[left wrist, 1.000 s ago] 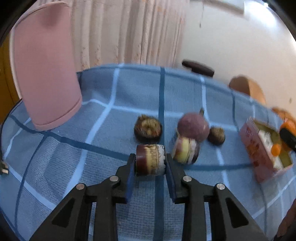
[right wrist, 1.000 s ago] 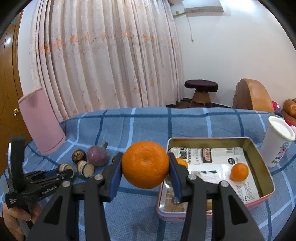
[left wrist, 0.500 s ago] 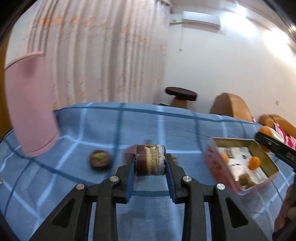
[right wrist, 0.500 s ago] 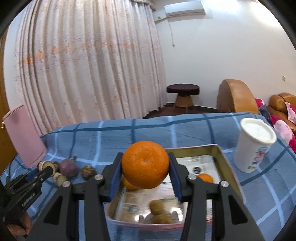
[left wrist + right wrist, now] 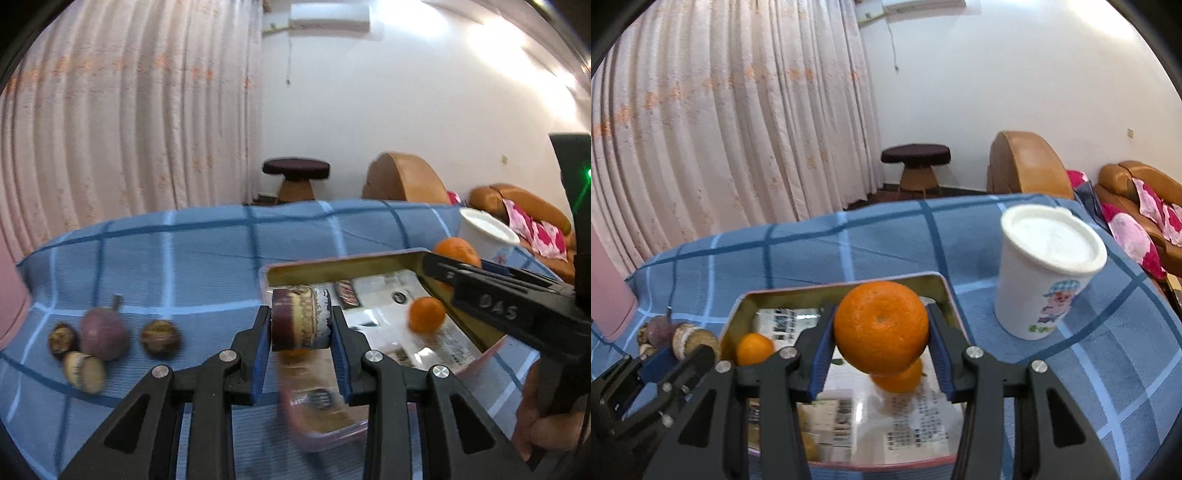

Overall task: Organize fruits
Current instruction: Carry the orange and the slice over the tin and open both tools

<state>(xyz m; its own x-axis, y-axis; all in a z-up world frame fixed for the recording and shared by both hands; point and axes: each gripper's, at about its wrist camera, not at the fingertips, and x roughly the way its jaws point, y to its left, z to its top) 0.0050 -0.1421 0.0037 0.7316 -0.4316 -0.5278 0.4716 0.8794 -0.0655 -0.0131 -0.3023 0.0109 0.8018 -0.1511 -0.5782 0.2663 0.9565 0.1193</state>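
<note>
Table point(image 5: 886, 240): covered with a blue checked cloth; carries every item below.

Tin tray point(image 5: 846, 286): rectangular, pink outside, gold inside, lined with printed paper; the print is too blurred to read. Long axis runs away from the right wrist camera. Two small oranges lie inside, one at the left wall point(image 5: 754, 348), one partly hidden under the held fruit.

White cup point(image 5: 1049, 273): upright, lidded, just right of the tray, not touching it. A cartoon figure is printed on its side; the green writing below is illegible.

Right claw point(image 5: 881, 326): clamped on a large orange point(image 5: 881, 325), pads on its left and right sides, stem dimple facing the camera. Fruit hangs above the tray interior. In the left wrist view the claw body reads "DAS".

Left claw point(image 5: 301, 319): narrow, gripping a halved mangosteen piece point(image 5: 301, 319); its axis runs pad to pad, held over the tray's near left corner.

Loose mangosteens: one whole purple fruit point(image 5: 104, 334), stem up, with cut pieces beside it on the cloth, left of the tray
</note>
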